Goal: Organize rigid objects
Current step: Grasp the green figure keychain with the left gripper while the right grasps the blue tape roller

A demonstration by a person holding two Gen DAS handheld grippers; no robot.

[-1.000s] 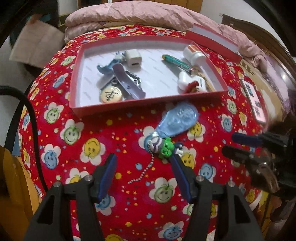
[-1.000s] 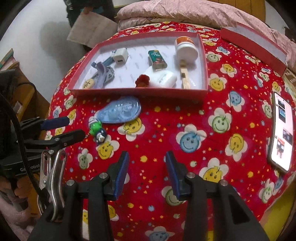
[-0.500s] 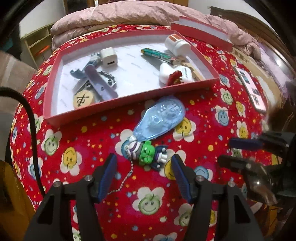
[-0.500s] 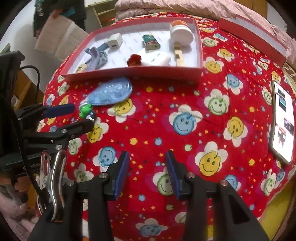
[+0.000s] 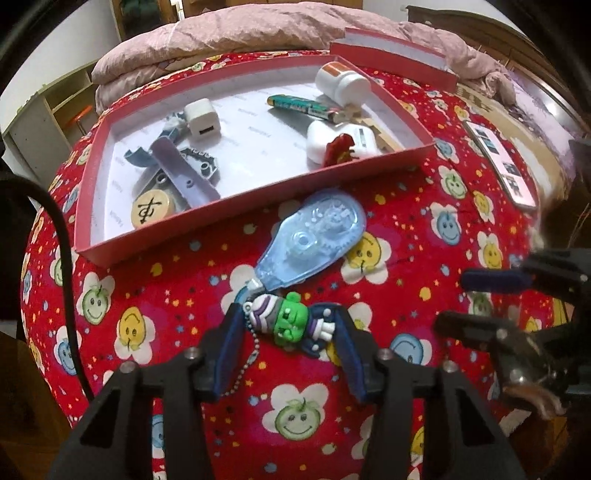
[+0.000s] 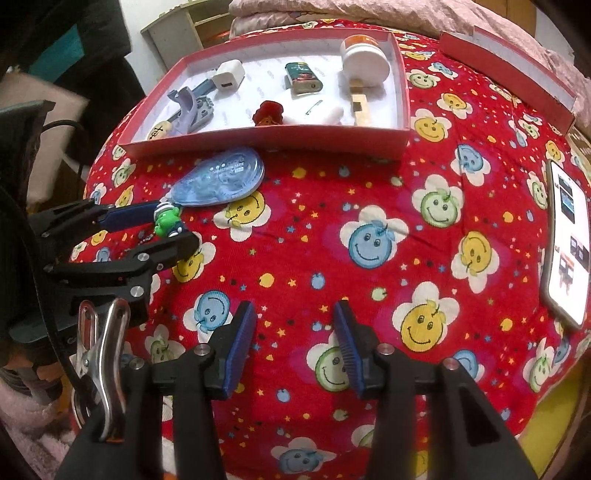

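A green toy keychain [image 5: 291,325] with a bead chain lies on the red smiley cloth. My left gripper [image 5: 286,332] is open with one finger on each side of the toy; it also shows in the right wrist view [image 6: 162,229] around the toy [image 6: 167,221]. A blue correction tape dispenser [image 5: 314,240] lies just beyond it, also in the right wrist view [image 6: 221,179]. A red tray [image 5: 92,240] behind holds several small items. My right gripper [image 6: 293,343] is open and empty over bare cloth; it shows in the left wrist view [image 5: 469,299].
A phone [image 6: 567,243] lies on the cloth at the right. The tray's red lid [image 5: 391,55] lies behind it by a pink quilt [image 5: 258,29]. A black cable [image 5: 62,258] hangs at the left.
My left gripper moved forward so its open fingers now straddle the green toy. The right gripper stayed open and shifted slightly.
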